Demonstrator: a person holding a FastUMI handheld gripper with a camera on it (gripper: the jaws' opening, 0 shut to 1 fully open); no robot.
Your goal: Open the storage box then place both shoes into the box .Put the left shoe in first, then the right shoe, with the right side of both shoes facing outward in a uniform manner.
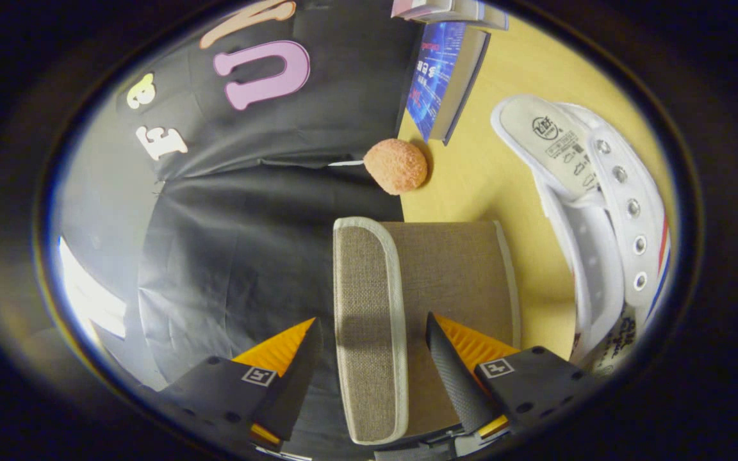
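Gripper view: open gripper (372,333) straddles one storage box (407,307); one shoe (599,211), one fuzzy ball (396,166), two books (442,77).

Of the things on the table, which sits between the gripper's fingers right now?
The fabric storage box: its white-trimmed flap lies between the open gripper fingers.

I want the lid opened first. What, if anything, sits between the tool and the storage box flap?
Nothing visible does. The tool is open and its fingers already straddle the white-trimmed flap of the storage box. The white shoe lies on the table beside the box, and the fuzzy ball sits beyond it.
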